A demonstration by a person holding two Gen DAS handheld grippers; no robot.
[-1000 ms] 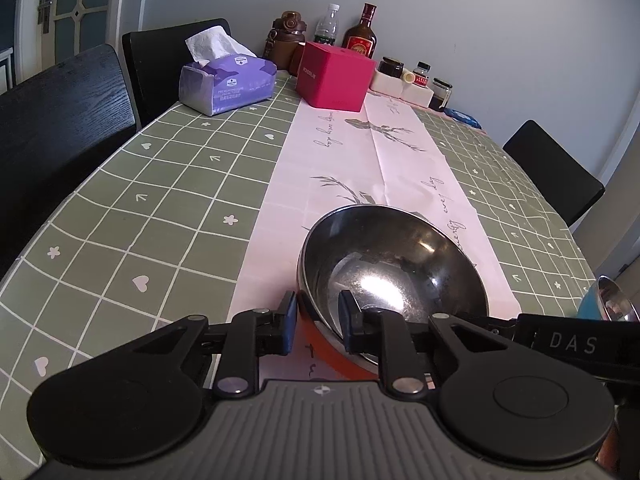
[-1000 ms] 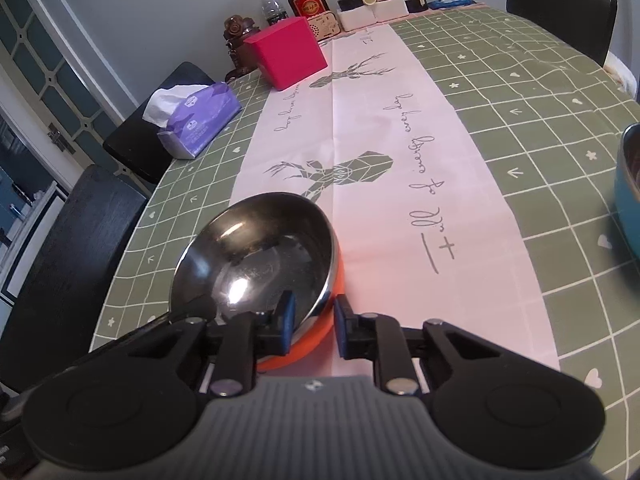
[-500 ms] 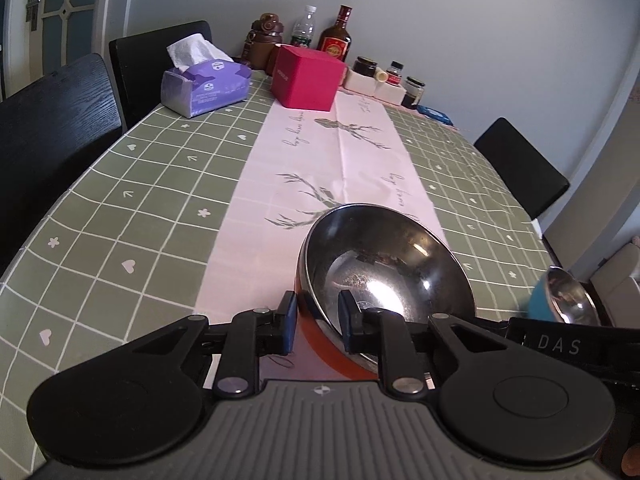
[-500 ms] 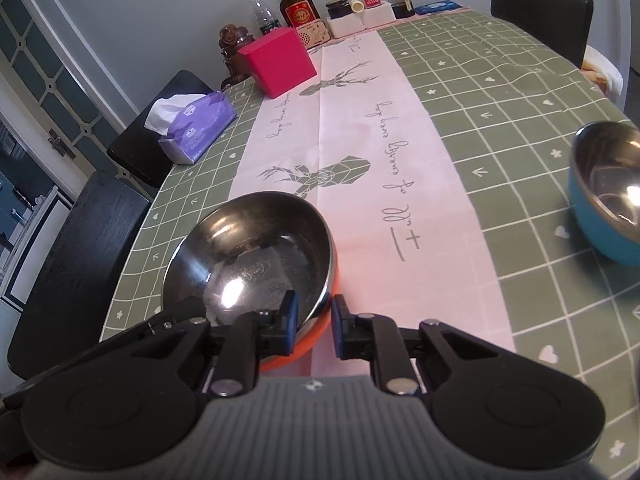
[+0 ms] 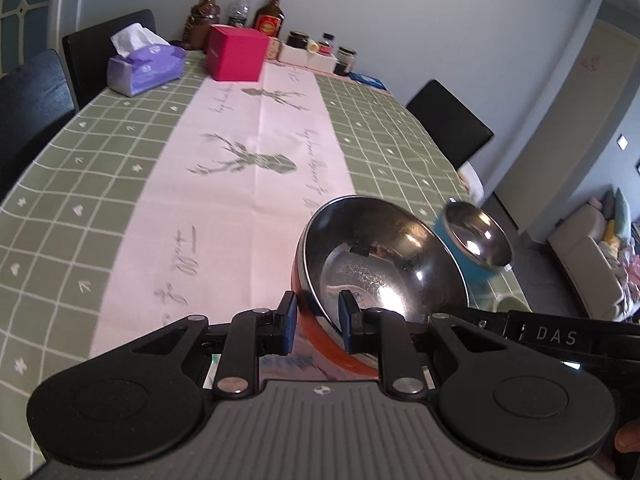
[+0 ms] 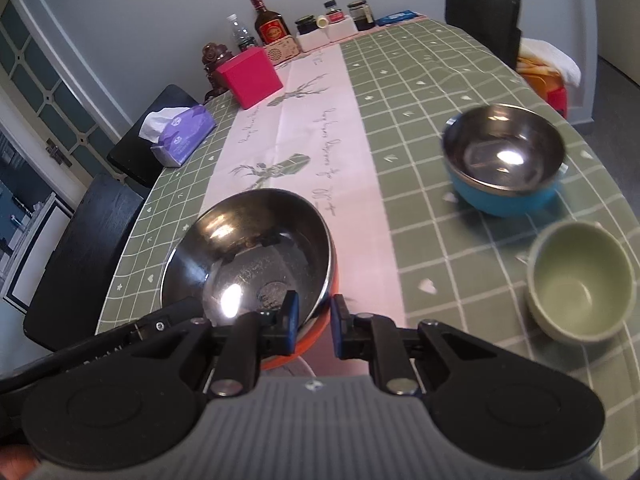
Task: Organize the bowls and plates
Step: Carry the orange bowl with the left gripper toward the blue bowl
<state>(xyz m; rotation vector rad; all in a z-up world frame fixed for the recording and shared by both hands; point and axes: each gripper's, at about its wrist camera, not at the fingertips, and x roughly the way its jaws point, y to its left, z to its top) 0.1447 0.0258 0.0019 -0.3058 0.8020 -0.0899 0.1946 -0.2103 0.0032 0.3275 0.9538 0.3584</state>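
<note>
Two grippers, left gripper [image 5: 314,322] and right gripper [image 6: 314,326], each pinch the rim of the orange steel-lined bowl [image 6: 256,252] near the desk's [image 6: 420,80] near edge; the blue bowl [image 6: 504,160] and green bowl [image 6: 580,280] stand toward its right edge.

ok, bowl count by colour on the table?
Orange bowl: 1
Blue bowl: 1
Green bowl: 1
Total: 3
</note>
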